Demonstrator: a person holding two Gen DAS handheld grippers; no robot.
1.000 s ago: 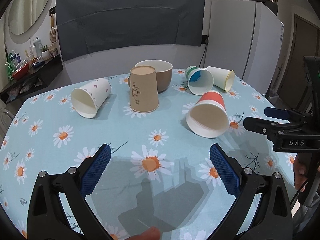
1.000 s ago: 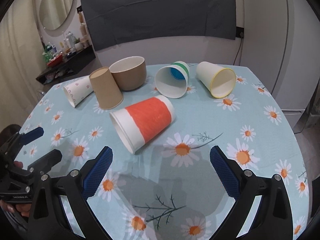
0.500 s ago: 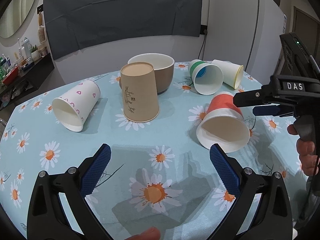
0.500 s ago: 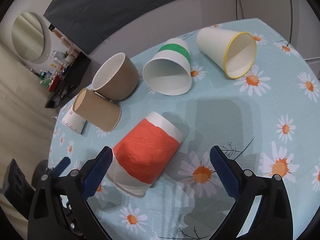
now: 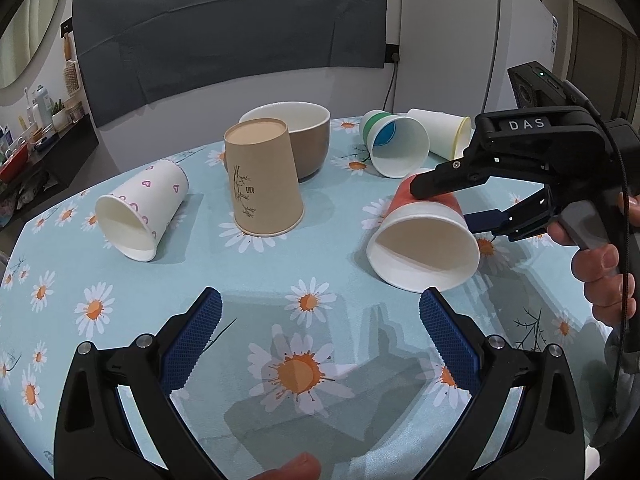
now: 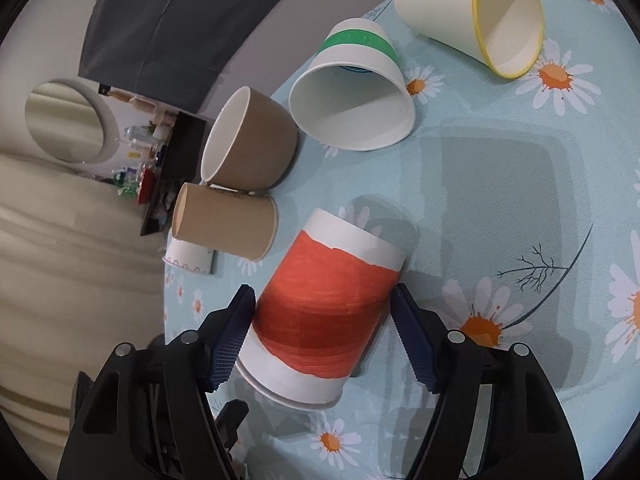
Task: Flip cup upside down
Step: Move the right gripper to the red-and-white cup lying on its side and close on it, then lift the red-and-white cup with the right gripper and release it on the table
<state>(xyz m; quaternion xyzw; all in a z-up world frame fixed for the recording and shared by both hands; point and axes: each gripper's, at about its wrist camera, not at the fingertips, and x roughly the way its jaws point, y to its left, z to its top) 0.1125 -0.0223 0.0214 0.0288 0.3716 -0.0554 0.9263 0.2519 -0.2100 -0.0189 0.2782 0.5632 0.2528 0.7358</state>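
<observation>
An orange-and-white paper cup (image 6: 328,312) lies on its side on the daisy tablecloth, its mouth toward the left gripper; it also shows in the left wrist view (image 5: 424,240). My right gripper (image 6: 324,328) is rolled sideways and straddles the cup's orange middle, one pad on each side, jaws touching or nearly touching its wall. It shows in the left wrist view (image 5: 452,200) with one finger over the cup and one beside it. My left gripper (image 5: 320,344) is open and empty, low over the table in front of the cup.
A brown cup (image 5: 262,178) stands upside down before a brown bowl (image 5: 298,138). A heart-print cup (image 5: 142,212), a green-banded cup (image 5: 394,142) and a yellow-rimmed cup (image 5: 444,132) lie on their sides. The round table (image 5: 280,264) ends near the fridge (image 5: 472,40).
My right gripper has rolled sideways, moved down onto the orange cup and narrowed around it. The left gripper has edged forward toward the cups, still open.
</observation>
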